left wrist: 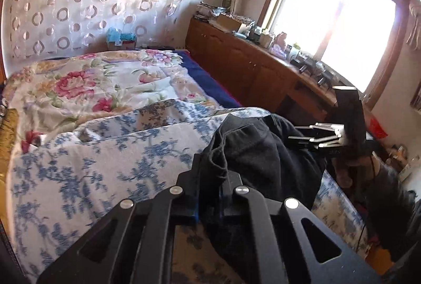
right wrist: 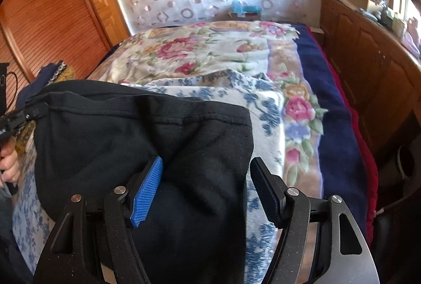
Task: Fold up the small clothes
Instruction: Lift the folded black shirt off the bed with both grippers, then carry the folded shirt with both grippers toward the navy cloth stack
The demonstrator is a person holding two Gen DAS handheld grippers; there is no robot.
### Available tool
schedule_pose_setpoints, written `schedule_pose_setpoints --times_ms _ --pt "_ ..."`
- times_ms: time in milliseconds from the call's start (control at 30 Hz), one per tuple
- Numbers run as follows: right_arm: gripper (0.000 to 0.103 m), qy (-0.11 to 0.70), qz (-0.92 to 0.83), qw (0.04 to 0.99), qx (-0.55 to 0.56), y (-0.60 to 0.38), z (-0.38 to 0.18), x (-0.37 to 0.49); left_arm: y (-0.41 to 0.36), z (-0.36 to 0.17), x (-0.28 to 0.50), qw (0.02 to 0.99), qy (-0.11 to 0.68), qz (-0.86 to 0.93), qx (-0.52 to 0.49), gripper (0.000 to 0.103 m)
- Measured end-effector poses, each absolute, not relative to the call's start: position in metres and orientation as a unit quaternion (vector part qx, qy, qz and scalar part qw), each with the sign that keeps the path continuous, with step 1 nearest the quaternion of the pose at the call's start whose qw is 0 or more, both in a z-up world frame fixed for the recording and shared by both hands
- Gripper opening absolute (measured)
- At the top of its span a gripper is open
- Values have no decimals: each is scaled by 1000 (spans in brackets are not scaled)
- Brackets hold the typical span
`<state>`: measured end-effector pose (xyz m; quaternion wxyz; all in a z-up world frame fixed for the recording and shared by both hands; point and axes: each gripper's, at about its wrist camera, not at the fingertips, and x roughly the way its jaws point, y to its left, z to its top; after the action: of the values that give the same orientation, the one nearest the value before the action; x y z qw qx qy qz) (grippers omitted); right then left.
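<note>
At the lower centre of the left wrist view, the left hand-held gripper [left wrist: 210, 186] is pinching a bunched edge of the black garment [left wrist: 263, 152], probably anchoring it for a fold on the blue-flowered bedspread [left wrist: 92, 168]. In the right wrist view, the right hand-held gripper [right wrist: 206, 186] is standing released, straddling the garment's lower right corner.

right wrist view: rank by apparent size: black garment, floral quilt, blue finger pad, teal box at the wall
1. black garment, though it is nearest the lens, so inflated
2. floral quilt, close behind
3. blue finger pad
4. teal box, farthest away
</note>
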<state>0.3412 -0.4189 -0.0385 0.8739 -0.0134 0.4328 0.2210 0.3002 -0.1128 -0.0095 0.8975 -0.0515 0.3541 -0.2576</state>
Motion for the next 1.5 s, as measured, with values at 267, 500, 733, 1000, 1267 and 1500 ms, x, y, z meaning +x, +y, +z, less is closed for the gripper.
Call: schedule_pose_setpoints --times_ms 267,500,733,1000,1267,1500 --pt "77 453 233 861 -3 -411 -55 363 -110 -35 309 894 379 -236 -46 7" --pt "75 450 246 858 -25 -402 -53 360 -113 -37 310 895 380 -230 -38 7" --pt "40 457 276 845 -16 -395 -55 357 -116 -38 309 896 379 -227 -34 7" --pt "17 443 275 853 -22 -384 -45 343 -110 -17 292 904 349 -244 -48 7" --pt "15 354 271 895 -28 -359 9 310 -83 27 248 924 293 -239 -54 7" --pt "15 297 306 903 -44 -310 55 297 -25 63 207 948 243 -195 -60 7"
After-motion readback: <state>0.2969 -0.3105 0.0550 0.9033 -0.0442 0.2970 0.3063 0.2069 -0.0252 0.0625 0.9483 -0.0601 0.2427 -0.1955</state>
